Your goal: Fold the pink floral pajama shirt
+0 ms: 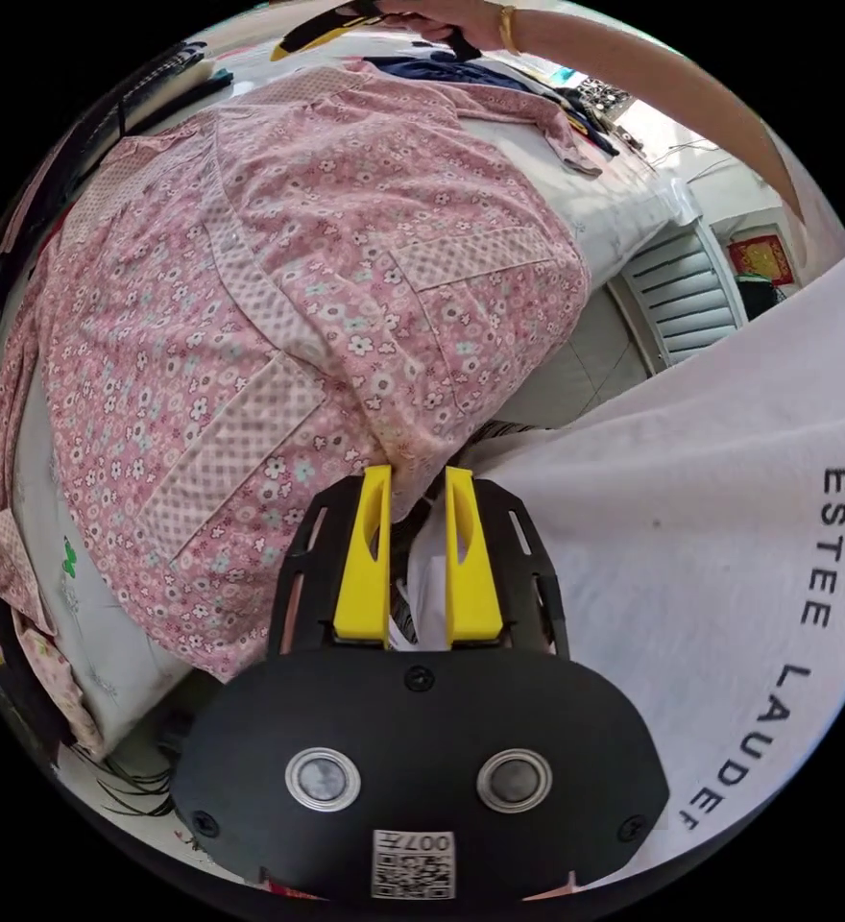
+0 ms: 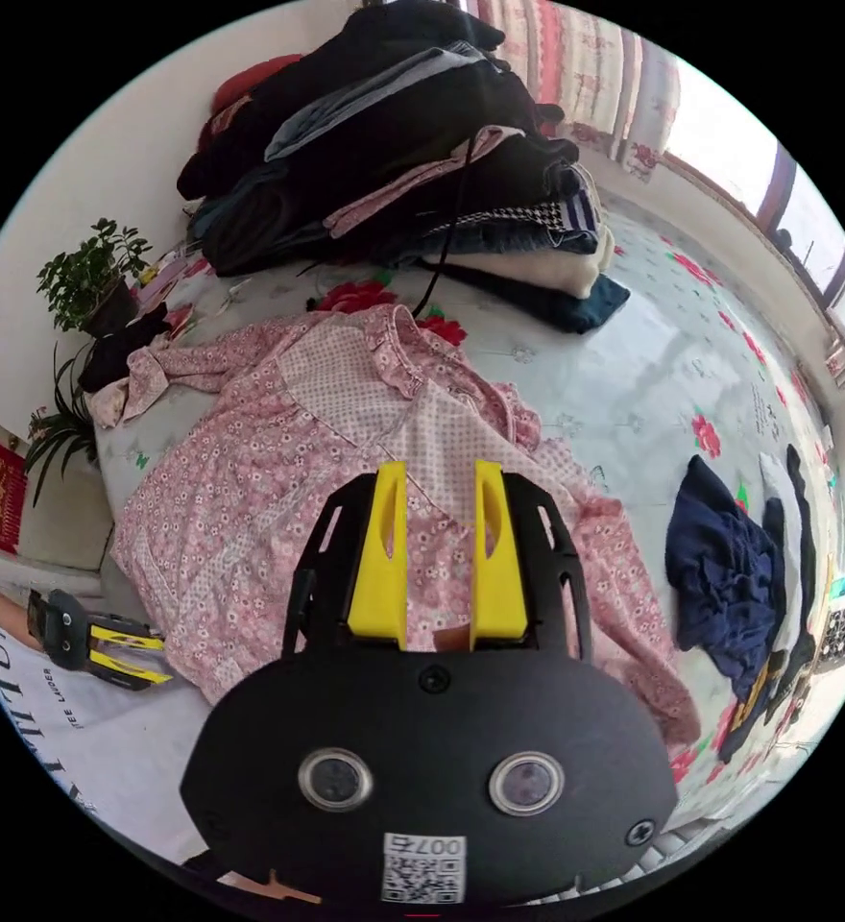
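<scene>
The pink floral pajama shirt (image 1: pixel 278 288) lies spread front-up on the bed, its hem hanging over the near edge. My left gripper (image 1: pixel 418 480) stands open at that hem, with a fold of the fabric just at its yellow fingertips. In the right gripper view the shirt (image 2: pixel 278 480) shows its collar and dotted placket, one sleeve stretched toward the plant. My right gripper (image 2: pixel 440 473) hovers open above the shirt's chest, with nothing between its jaws. The left gripper (image 2: pixel 115 653) also appears there at the hem, and the right gripper (image 1: pixel 322 34) sits in a hand at the far end.
A tall pile of dark folded clothes (image 2: pixel 394 144) stands at the bed's back. A navy garment (image 2: pixel 720 567) lies beside the shirt on the floral sheet (image 2: pixel 682 365). A potted plant (image 2: pixel 91 274) stands by the wall. The person's white T-shirt (image 1: pixel 691 538) is close to the left gripper.
</scene>
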A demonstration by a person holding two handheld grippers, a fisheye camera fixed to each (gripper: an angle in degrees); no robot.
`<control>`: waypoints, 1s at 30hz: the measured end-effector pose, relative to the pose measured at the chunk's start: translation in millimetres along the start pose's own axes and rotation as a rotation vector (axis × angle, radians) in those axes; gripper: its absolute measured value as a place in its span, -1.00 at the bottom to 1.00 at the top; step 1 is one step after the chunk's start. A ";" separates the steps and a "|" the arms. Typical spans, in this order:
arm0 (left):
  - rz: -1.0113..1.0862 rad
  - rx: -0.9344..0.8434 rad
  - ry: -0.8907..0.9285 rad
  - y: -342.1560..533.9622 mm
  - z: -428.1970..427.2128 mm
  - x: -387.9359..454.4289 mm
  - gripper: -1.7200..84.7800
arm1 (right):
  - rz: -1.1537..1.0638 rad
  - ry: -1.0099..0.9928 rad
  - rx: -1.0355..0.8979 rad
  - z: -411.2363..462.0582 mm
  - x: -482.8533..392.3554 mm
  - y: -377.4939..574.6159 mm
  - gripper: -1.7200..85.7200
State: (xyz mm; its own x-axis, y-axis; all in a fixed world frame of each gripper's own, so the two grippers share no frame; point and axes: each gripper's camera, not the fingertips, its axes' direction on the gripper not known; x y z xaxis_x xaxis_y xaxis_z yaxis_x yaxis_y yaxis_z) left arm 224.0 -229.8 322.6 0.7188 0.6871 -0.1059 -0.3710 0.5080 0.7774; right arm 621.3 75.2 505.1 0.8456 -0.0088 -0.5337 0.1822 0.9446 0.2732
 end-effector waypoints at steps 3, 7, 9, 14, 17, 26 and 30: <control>-0.021 -0.040 -0.042 -10.8 0.6 -2.5 -0.94 | -0.009 0.046 -0.088 44.9 13.7 -32.1 -0.79; -0.021 -0.028 0.031 -6.3 -11.8 -5.5 -0.98 | -0.062 0.025 -0.175 78.0 17.6 -41.6 -0.90; -0.019 -0.008 0.068 1.0 -23.3 -5.3 -0.98 | -0.102 0.038 -0.063 54.9 12.2 -38.3 -0.94; -0.064 0.016 0.122 17.6 -34.2 -14.4 -0.98 | -0.168 0.044 0.151 7.1 -0.4 -40.4 -0.95; -0.111 -0.008 0.119 16.4 -22.7 -25.4 -0.96 | -0.148 0.054 0.044 39.1 0.0 -53.9 -0.94; -0.093 0.060 0.160 37.6 -28.7 -45.5 -0.79 | 0.078 -0.062 0.116 -42.5 19.5 24.2 -0.87; -0.081 0.100 0.200 46.5 -29.0 -55.0 -0.77 | 0.242 -0.136 0.008 -77.4 6.4 130.8 -0.83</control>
State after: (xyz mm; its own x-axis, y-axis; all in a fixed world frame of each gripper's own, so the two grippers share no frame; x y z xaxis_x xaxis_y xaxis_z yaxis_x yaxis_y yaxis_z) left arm 150.1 -228.9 346.5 0.6094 0.7406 -0.2831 -0.2500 0.5182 0.8179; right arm 611.8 224.0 475.4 0.9244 0.1721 -0.3404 -0.0295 0.9221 0.3859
